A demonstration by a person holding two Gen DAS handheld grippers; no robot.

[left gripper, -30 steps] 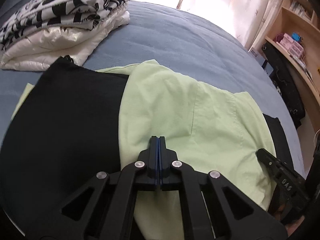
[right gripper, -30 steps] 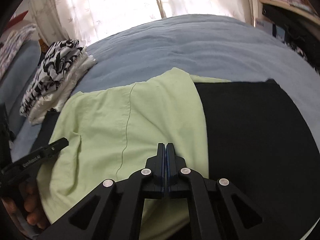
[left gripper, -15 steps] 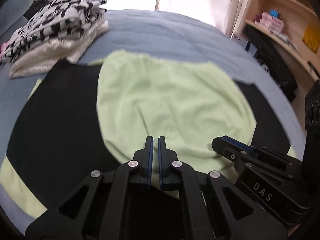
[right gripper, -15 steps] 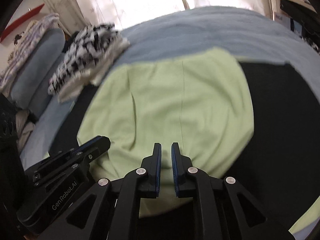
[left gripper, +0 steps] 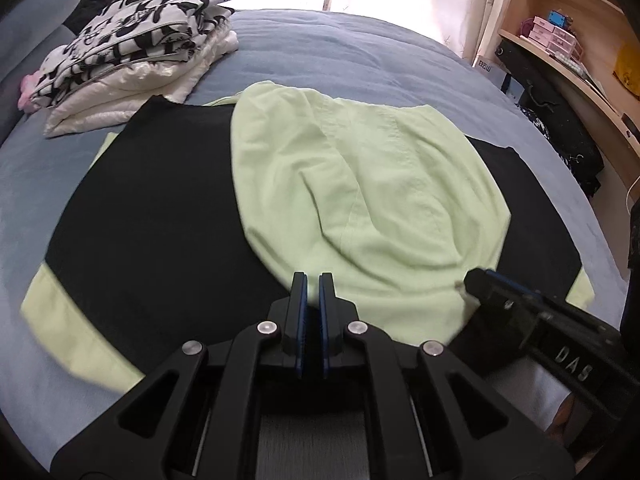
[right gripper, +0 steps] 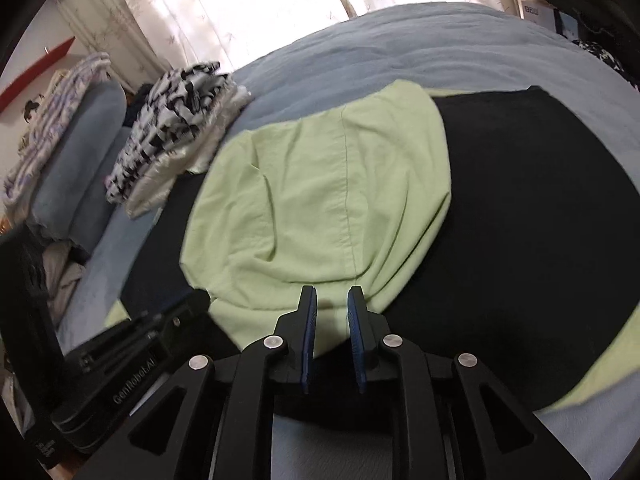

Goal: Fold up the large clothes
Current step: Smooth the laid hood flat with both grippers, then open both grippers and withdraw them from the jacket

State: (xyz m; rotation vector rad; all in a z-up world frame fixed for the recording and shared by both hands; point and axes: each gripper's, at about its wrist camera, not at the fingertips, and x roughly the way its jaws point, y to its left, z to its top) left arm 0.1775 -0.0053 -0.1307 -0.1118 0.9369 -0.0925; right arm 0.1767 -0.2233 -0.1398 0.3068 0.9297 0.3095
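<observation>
Green and black cloth makes up the large garment (left gripper: 360, 184) spread flat across the blue bed (left gripper: 360, 56): a pale green panel lies folded over its black middle, with green edges (left gripper: 68, 320) showing at the near corners. Both grippers sit at the green panel's near hem. The left gripper (left gripper: 312, 280) shows only a thin slit between its pads, with nothing in it. The right gripper (right gripper: 331, 294) has a wider gap and its jaws are opening; the hem lies beyond its tips, not pinched.

The fold looks just laid and is being let go. To do this well, each gripper should draw back clear of the hem without dragging it, and the ripples near the hem should be smoothed before any further fold.

Beyond the garment's far left corner sits a stack of folded clothes (left gripper: 136, 60), patterned black and white over plain white. The left wrist view alone shows wooden shelves (left gripper: 560, 40) past the garment's right side. The right wrist view alone shows a grey cushion (right gripper: 76, 152) beyond the stack.
</observation>
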